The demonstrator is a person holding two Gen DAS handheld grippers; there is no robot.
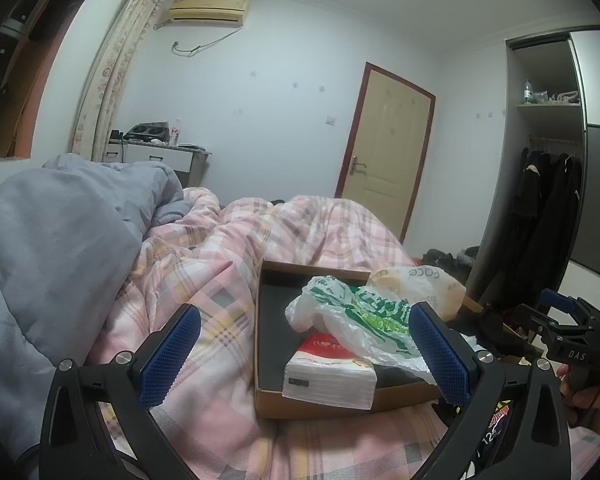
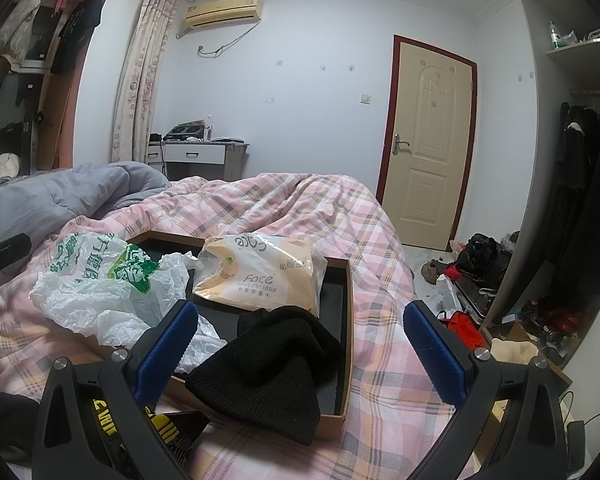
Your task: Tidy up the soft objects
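**Box on the bed, both grippers wide and empty**

Setting: bed with pink plaid quilt [image 2: 300,208], grey blanket [image 1: 60,248] bunched at its left side. Shallow cardboard box [image 2: 346,320] with dark lining sits on the quilt.

Box contents:
- Tan "Face" tissue pack [image 2: 260,276], lying at the far end of the box, slightly propped.
- Black knit hat [image 2: 260,372], slumped at the near right end in the right wrist view; its lower edge hangs over the box's front rim.
- White-and-green plastic bag [image 2: 100,288], crumpled, draped over the box's left wall, part inside and part on the quilt.
- Red-and-white tissue pack [image 1: 328,376], seen in the left wrist view only, leaning in the near corner of the box under the bag's edge.

Tools:
- Left gripper [image 1: 304,360]: jaws spread wide, nothing between the blue pads. Held above the quilt in front of the box.
- Right gripper [image 2: 300,352]: jaws spread wide, nothing gripped. The hat lies in line between the pads, but looks apart from both; contact hard to judge through the fisheye.

Surroundings: cream door [image 2: 428,140] shut on the far wall, air conditioner [image 2: 224,10] high up, dark clothes hanging at right, clutter on the floor beside the bed.
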